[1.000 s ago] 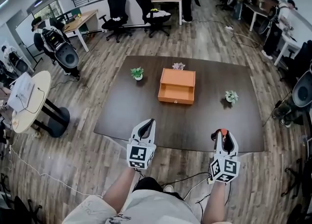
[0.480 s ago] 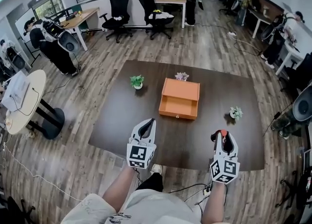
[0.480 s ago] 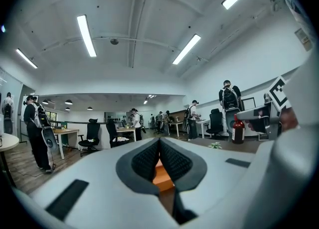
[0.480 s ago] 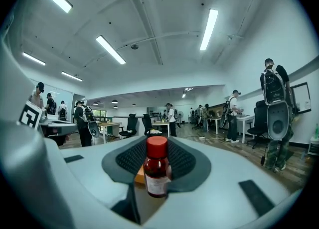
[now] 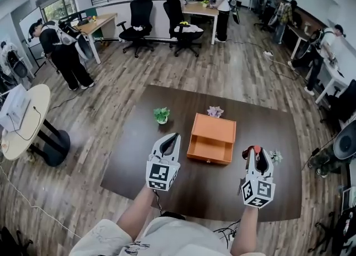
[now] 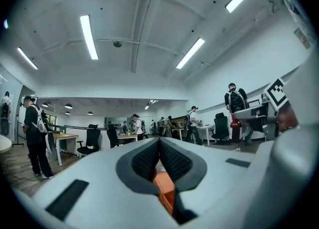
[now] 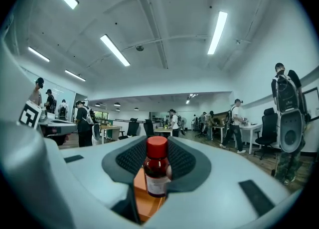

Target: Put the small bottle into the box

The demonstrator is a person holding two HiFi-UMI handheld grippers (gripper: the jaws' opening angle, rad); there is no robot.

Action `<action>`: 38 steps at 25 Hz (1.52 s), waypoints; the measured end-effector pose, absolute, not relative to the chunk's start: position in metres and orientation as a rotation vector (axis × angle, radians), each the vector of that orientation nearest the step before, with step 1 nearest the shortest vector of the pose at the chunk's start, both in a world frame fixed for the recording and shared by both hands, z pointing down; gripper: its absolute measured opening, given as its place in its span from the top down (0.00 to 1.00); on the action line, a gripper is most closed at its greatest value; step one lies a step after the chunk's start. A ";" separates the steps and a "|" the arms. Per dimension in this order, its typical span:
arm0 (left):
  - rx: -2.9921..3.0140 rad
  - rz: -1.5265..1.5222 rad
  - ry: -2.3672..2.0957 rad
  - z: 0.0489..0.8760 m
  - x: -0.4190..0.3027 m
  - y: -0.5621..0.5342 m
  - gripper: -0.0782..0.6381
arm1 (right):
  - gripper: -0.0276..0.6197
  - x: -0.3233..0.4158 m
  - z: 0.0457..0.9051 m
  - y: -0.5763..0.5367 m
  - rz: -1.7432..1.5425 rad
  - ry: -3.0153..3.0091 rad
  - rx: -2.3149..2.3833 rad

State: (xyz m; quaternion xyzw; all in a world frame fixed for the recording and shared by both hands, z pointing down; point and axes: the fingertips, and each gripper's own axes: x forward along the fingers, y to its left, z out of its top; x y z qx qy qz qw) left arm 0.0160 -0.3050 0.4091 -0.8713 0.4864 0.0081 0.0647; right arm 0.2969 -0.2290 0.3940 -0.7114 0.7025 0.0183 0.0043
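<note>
An orange box (image 5: 214,132) with its drawer pulled open toward me sits mid-table on the dark table (image 5: 133,160). My right gripper (image 5: 254,152) is over the table to the right of the box, shut on a small brown bottle (image 7: 157,173) with a red cap; the bottle stands upright between the pads. The box (image 7: 143,200) shows low behind the bottle. My left gripper (image 5: 171,139) hovers just left of the box's front, its jaws shut together with nothing between them. In the left gripper view the box (image 6: 164,189) peeks below the closed left gripper (image 6: 159,144).
Three small potted plants stand on the table: one green (image 5: 162,115) left of the box, one pinkish (image 5: 214,111) behind it, one (image 5: 275,156) right beside my right gripper. Office chairs (image 5: 139,18), desks and several people stand beyond the table.
I have come forward: the table and box are now closer. Both grippers went from the table's near edge to over its top, flanking the box. The bottle stays gripped.
</note>
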 end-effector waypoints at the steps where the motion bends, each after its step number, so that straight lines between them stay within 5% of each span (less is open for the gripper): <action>1: -2.628 0.024 1.472 0.410 0.013 -0.310 0.89 | 0.76 0.294 0.394 -0.235 0.058 2.205 -2.226; 38: -2.717 -0.077 1.601 0.494 -0.054 -0.395 0.89 | 0.76 0.212 0.468 -0.355 -0.099 2.388 -2.177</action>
